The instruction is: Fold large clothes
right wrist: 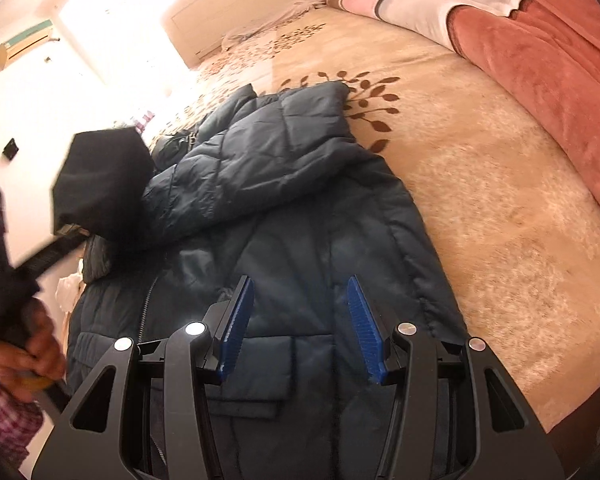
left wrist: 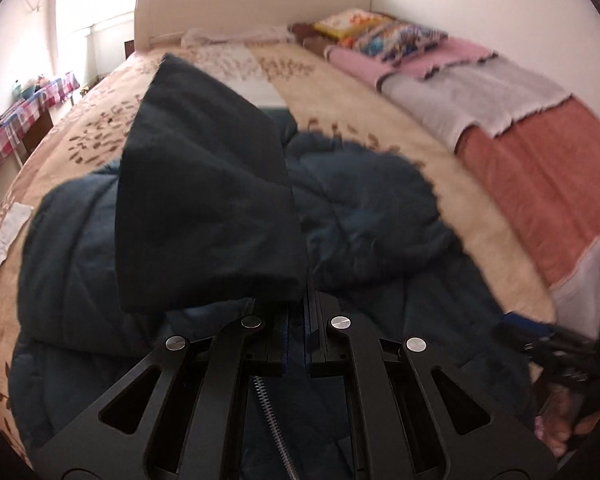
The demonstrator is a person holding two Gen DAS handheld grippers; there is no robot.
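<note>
Puffer jacket point(right wrist: 284, 208) spread on bed, one dark flap pinched and lifted.

Left wrist view: left gripper point(left wrist: 305, 300), jaws closed tight on a dark fabric flap point(left wrist: 204, 200) of the jacket, holds it raised above the navy quilted body lying on the beige leaf-print bedspread point(left wrist: 380, 92). Right wrist view: right gripper point(right wrist: 300, 320) hangs over the jacket's lower front, blue pads point(right wrist: 236, 324) parted about halfway, nothing between them; a hand point(right wrist: 32, 344) grips the other tool at left.

Home bedroom: bed point(left wrist: 380, 92), headboard point(left wrist: 252, 8), blankets point(left wrist: 540, 168).
</note>
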